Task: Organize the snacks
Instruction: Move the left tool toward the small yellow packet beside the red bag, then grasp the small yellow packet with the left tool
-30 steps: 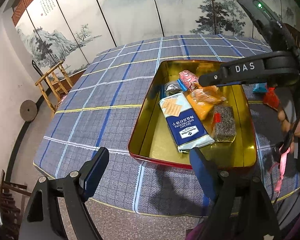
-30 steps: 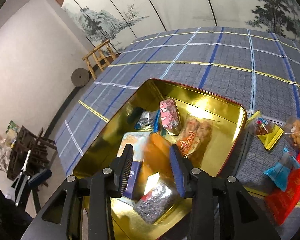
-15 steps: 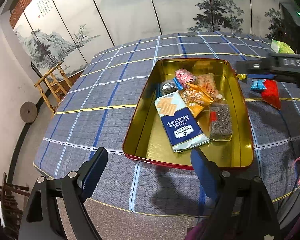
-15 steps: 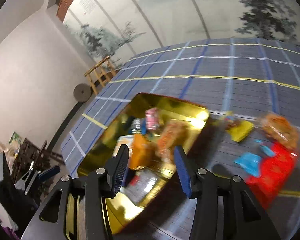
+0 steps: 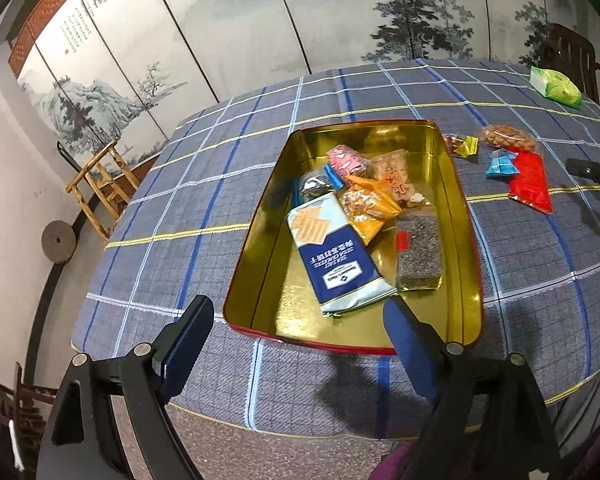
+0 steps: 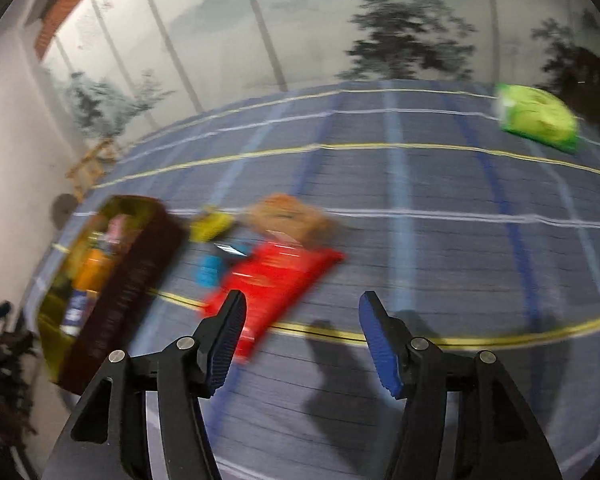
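Observation:
A gold tin with a red rim (image 5: 256, 256) holds several snack packs, among them a blue cracker pack (image 5: 336, 256), an orange pack (image 5: 368, 206) and a dark seed bar (image 5: 418, 246). Right of the tin lie a red pack (image 5: 530, 178), a blue pack (image 5: 500, 164), a yellow candy (image 5: 464, 145) and a bag of nuts (image 5: 508, 138). My left gripper (image 5: 296, 336) is open and empty at the tin's near edge. My right gripper (image 6: 300, 332) is open and empty above the cloth, just right of the red pack (image 6: 276, 280). The right wrist view is blurred; the tin (image 6: 132, 280) shows at its left.
A green pack (image 6: 536, 118) lies at the far right of the table, also in the left wrist view (image 5: 556, 86). The table has a blue plaid cloth (image 5: 188, 200). A wooden stand (image 5: 100, 184) and a painted screen stand beyond the table's far left.
My right gripper opened, left the orange pack in the tin and swung right, out over the cloth near the red pack. My left gripper stayed about where it was.

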